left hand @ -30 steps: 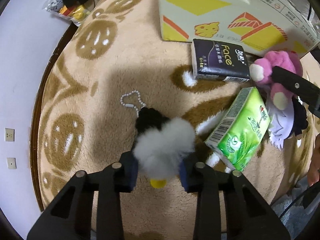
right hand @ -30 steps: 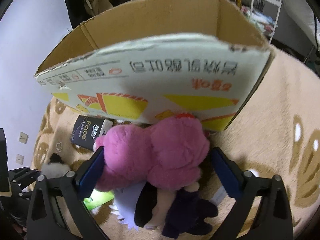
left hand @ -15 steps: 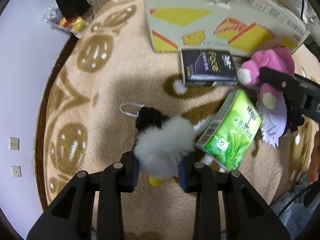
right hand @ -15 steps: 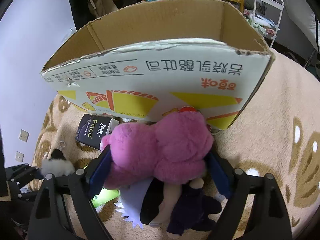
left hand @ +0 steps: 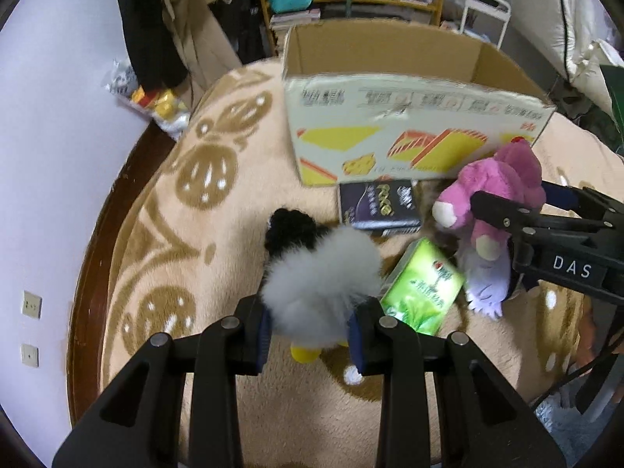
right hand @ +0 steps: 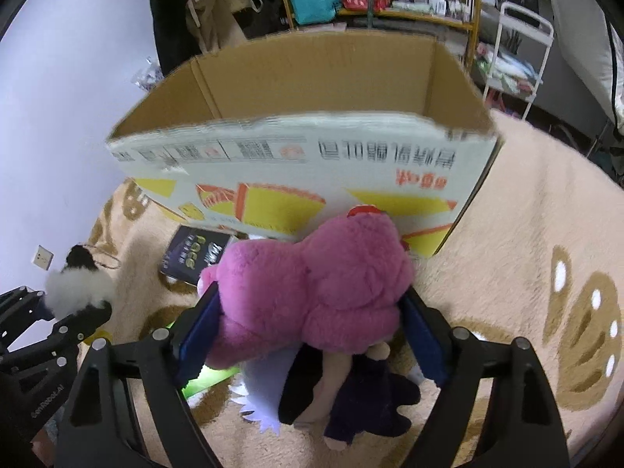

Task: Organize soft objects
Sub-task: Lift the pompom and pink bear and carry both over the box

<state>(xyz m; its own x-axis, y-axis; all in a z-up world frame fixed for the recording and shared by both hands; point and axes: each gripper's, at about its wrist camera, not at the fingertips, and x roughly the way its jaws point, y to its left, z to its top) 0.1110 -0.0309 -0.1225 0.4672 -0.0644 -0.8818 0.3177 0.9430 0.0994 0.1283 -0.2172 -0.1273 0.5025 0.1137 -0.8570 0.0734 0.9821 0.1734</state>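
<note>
Two grippers each pinch a soft toy above the patterned rug [left hand: 241,210]. The left gripper [left hand: 310,323] has its jaws pressed into a fluffy white and black toy [left hand: 319,273], whose yellow foot hangs just below the jaws. Right of those jaws lie a green tissue pack [left hand: 423,288] and, beyond it, a dark tissue pack [left hand: 378,204]. The right gripper [right hand: 308,325] squeezes a pink plush [right hand: 316,280] between its jaws, with a purple doll [right hand: 366,394] underneath. Ahead of both stands an open cardboard box [right hand: 312,163].

Both toys lifted higher; box [left hand: 409,132] interior now visible.
</note>
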